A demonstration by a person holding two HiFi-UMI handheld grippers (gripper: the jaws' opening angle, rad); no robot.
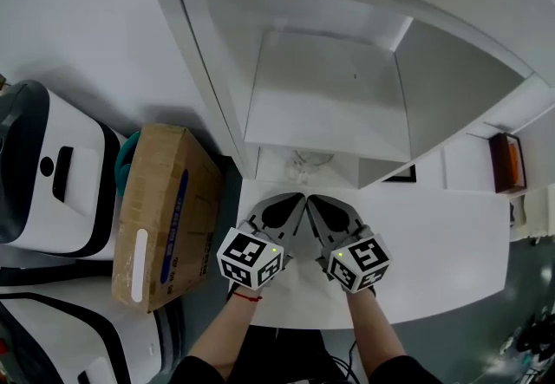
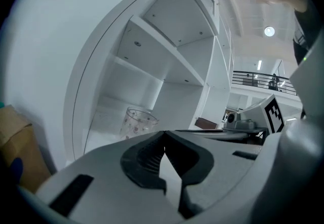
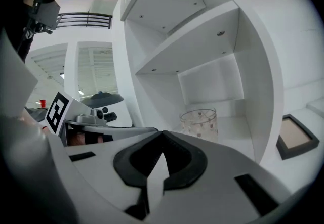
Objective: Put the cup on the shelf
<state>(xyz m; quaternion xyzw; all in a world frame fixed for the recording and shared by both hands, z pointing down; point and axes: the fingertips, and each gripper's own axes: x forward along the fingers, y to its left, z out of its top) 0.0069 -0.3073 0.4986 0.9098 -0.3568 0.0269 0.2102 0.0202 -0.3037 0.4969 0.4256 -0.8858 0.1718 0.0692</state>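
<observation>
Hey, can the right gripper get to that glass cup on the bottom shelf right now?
Probably yes. The cup stands alone on the open bottom shelf, ahead of the right gripper, nothing between them. Its jaws are shut, so they'd need opening.

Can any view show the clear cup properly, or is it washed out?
Head view: cup is a faint outline, washed out against the white shelf. Left gripper view: cup visible, shelf edges bowed by the wide lens. Right gripper view: cup clearest, its spots show.
</observation>
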